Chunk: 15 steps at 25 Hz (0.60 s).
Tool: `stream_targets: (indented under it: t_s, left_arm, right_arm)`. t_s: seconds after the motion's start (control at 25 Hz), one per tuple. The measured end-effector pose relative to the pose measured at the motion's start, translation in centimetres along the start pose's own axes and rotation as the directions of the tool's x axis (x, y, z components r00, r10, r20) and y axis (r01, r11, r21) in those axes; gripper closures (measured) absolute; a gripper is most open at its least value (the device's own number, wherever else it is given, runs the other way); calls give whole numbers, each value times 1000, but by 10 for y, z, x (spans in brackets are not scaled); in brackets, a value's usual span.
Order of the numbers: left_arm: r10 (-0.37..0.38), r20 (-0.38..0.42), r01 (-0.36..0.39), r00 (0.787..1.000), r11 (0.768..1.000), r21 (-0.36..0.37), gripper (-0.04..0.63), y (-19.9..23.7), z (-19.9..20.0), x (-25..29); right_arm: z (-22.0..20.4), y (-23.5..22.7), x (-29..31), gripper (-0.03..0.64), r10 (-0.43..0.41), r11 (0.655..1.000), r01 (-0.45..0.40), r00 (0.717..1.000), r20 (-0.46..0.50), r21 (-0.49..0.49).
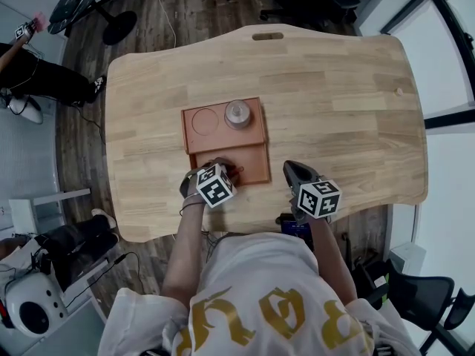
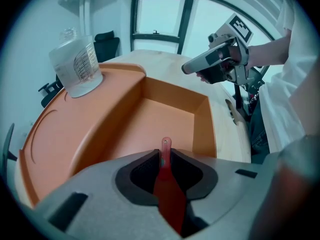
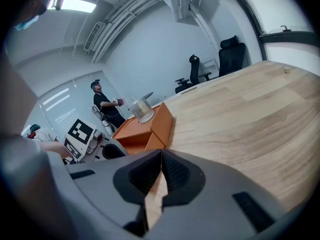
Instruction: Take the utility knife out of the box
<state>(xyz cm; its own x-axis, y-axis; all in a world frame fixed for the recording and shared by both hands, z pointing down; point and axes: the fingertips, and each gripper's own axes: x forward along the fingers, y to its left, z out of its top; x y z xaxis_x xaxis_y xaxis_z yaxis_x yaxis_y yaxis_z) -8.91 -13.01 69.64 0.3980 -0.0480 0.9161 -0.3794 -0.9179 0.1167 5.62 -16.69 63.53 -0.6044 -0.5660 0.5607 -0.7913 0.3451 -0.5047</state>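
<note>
1 knife (image 2: 168, 184), 1 box (image 2: 201, 126), 1 jar (image 2: 77, 66)

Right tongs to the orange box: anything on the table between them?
Nothing. Only bare wooden tabletop lies between the right tongs and the orange box; the right gripper view shows it, head view agrees.

The table (image 1: 341, 124) was pale wood with rounded corners, its boards running side to side. An orange box (image 1: 256, 165) lay flat on it, nearer the person's edge than the far one. Beyond the box, at the far edge, a slot (image 1: 268, 36) was cut through the top. Well right of the box, a small nub (image 1: 398, 91) sat on the bare wood.
</note>
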Motion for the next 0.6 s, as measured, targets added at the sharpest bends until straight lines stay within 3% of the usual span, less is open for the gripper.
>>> stream_targets:
  t_s: [0.4, 0.6]
  left_arm:
    - [65, 5, -65, 998, 998, 9, 535, 6, 3, 1]
    - [99, 9, -99, 995, 995, -4, 488, 11, 3, -1]
  right_arm:
    - [-2, -5, -7, 604, -14, 1000, 14, 1000, 11, 21]
    - [0, -3, -9, 604, -12, 1000, 11, 1000, 18, 25]
